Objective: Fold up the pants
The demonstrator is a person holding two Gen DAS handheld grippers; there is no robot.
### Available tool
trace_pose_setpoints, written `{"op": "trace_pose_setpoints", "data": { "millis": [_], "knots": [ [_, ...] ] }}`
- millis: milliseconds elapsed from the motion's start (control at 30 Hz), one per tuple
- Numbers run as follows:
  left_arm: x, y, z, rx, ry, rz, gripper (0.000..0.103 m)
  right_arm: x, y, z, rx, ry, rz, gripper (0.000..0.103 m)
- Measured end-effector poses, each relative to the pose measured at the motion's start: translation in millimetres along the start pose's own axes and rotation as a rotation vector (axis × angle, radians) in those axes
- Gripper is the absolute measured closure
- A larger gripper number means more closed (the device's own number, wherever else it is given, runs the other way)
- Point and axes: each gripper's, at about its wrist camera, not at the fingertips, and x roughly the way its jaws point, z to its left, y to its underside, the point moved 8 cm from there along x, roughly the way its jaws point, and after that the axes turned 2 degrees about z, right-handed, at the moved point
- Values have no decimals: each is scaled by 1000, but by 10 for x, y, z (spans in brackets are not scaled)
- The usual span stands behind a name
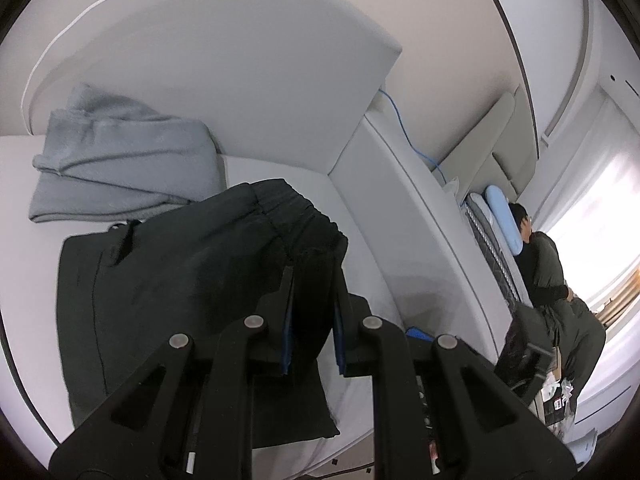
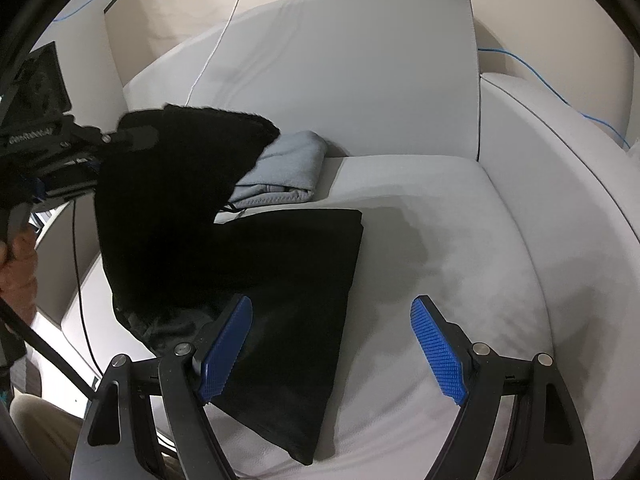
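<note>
Left wrist view: the black pants [image 1: 192, 280], spread on the sofa seat [image 1: 360, 248], are pinched at the waistband by the left gripper [image 1: 314, 280] — the right gripper [image 2: 332, 344] is spread wide, empty — so the fold could be dragged askew.

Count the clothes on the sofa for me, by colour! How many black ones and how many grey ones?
Black: 1, the black pants, one end lifted in the left gripper
Grey: 1, the folded grey garment lying behind them
Total: 2 pieces of clothing on the sofa seat
</note>
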Motion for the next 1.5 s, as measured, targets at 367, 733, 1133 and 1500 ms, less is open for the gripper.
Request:
{"op": "trace_pose_setpoints", "data": {
  "millis": [367,733,1133,1500],
  "knots": [
    [669,384,43,18,-18,76,91,-3,4,-162,71,22,10,19],
    [1085,818,182,17,-29,138,91,27,14,-182,78,23,23,19],
    [1429,1158,369,0,-36,223,86,84,24,-196,76,26,40,19],
    [534,672,357,-8,2,65,22,128,12,-254,99,23,49,19]
  ]
}}
